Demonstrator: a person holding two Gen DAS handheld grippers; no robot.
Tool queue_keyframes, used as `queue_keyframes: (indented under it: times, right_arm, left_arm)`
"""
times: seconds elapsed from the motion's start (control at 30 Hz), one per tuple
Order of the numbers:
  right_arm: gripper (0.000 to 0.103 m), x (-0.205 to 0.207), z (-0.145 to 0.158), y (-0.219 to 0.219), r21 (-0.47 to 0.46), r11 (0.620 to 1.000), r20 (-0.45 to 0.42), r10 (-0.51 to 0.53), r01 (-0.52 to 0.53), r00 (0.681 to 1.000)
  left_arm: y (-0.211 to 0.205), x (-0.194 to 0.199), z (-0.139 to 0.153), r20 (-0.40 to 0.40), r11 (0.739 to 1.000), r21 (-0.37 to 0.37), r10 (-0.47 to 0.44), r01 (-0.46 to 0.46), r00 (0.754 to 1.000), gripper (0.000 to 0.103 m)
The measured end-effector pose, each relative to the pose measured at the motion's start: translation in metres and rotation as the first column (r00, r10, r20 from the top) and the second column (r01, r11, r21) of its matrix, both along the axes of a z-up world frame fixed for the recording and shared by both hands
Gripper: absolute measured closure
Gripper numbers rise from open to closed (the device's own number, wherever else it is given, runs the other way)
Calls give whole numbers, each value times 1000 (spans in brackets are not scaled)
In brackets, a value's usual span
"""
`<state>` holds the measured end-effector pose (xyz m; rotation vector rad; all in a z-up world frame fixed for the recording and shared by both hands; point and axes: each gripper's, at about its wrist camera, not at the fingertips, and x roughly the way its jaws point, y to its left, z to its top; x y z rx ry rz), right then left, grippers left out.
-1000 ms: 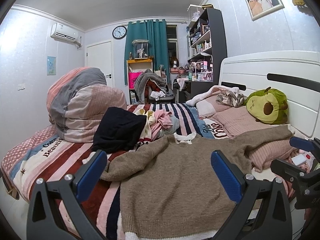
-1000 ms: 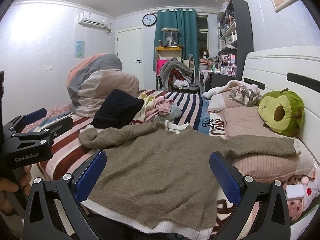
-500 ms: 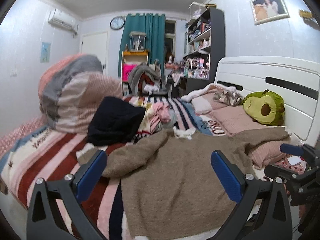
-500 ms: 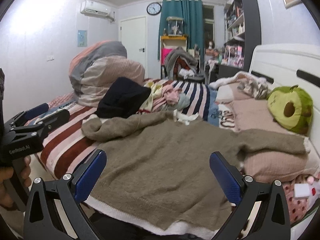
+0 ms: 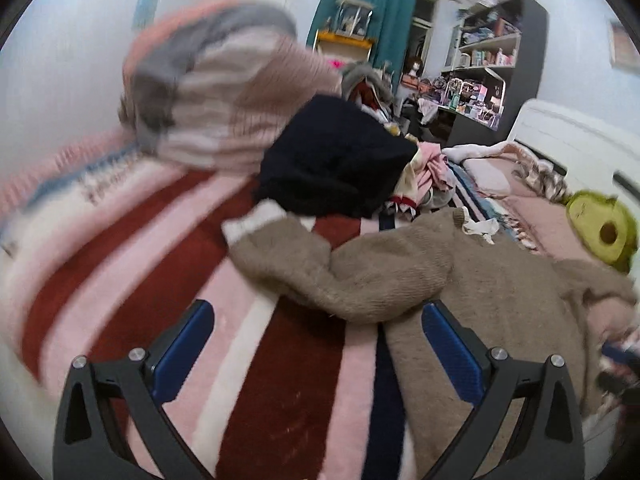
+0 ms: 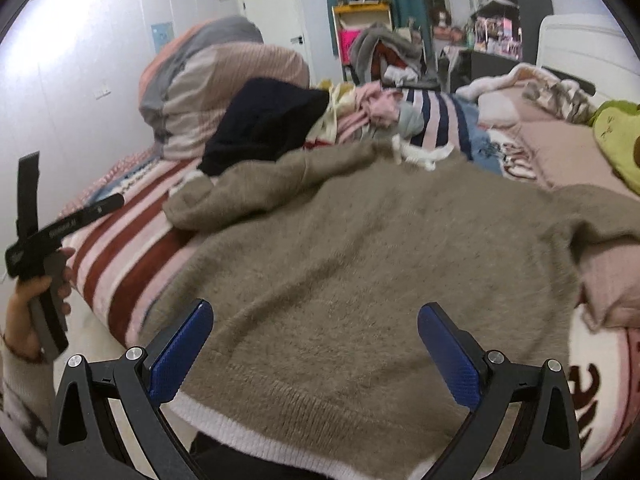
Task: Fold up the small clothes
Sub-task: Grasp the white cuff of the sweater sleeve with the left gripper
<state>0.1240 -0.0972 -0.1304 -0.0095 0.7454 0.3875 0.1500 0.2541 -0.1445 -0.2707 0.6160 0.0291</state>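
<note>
**One sweater flat on bed, both grippers empty**

Brown sweater (image 6: 360, 264) lies spread on the striped blanket (image 5: 132, 280), white hem toward the camera, collar away, long axis running from hem to collar. Its left sleeve (image 5: 320, 272) is bunched, cuff pointing out over the blanket. Left gripper (image 5: 316, 344) has jaws wide apart, nothing between them, sleeve straight ahead and near. Right gripper (image 6: 312, 344) likewise spread and empty, over the hem. Left is the nearer one to the sleeve, so the sleeve fold likely falls to it. Black garment (image 5: 332, 168) and rolled quilt (image 5: 224, 92) lie beyond; avocado plush (image 5: 600, 232) at right.
</note>
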Motion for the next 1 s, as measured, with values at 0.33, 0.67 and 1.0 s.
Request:
queue_keyframes:
  times: [0.33, 0.67, 1.0]
  right_arm:
    - [2, 38, -30, -6, 3, 1000, -28, -29, 29, 999]
    - [2, 53, -39, -16, 14, 999, -35, -50, 50, 998]
    - [2, 33, -23, -35, 62, 994, -9, -90, 91, 996]
  left_arm:
    - [42, 87, -65, -109, 984, -181, -29, 9, 994, 16]
    - [53, 126, -90, -103, 942, -333, 10, -44, 995, 70]
    - [54, 68, -30, 27, 961, -269, 78, -68, 997, 93]
